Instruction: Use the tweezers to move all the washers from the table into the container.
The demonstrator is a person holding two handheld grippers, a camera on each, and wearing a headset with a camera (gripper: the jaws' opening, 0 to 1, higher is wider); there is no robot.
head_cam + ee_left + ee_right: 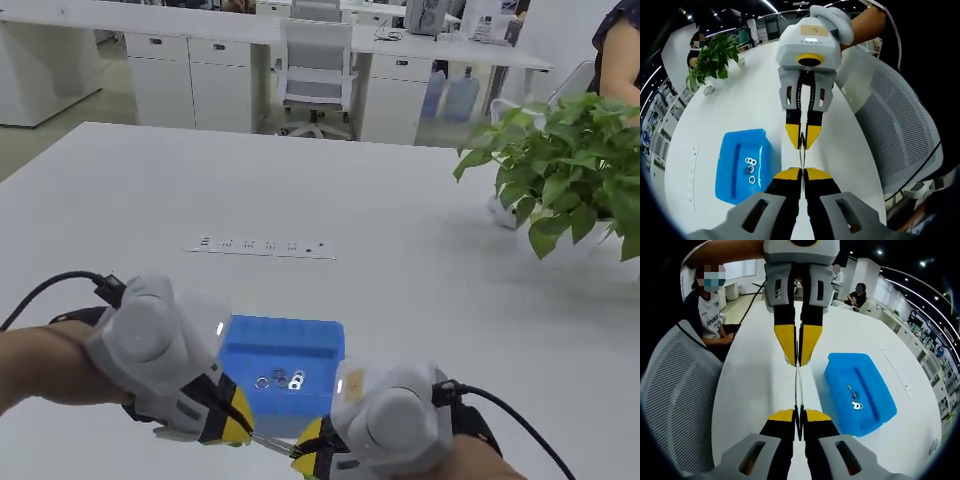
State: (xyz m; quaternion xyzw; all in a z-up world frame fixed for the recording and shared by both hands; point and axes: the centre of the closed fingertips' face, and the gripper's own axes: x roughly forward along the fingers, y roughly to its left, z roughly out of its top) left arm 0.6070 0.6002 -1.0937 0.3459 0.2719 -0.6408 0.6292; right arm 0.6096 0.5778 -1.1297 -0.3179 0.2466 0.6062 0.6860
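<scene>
The blue container (285,345) stands on the white table near its front edge, with several metal washers (281,380) lying inside. In front of it, thin metal tweezers (272,445) span between both grippers. My left gripper (238,430) is shut on one end and my right gripper (308,455) is shut on the other. In the left gripper view my own jaws (802,175) pinch the tweezers (802,150), the right gripper (802,136) faces them, and the container (735,167) with washers (750,170) lies to the left. The right gripper view mirrors this: own jaws (799,416), tweezers (797,382), left gripper (800,352), container (870,390).
A leafy potted plant (570,170) stands at the table's right. A flush socket strip (260,245) sits mid-table. A grey mesh chair (895,130) stands at the table's near edge. A seated person (710,305) is beyond it. Desks and an office chair (315,70) stand behind.
</scene>
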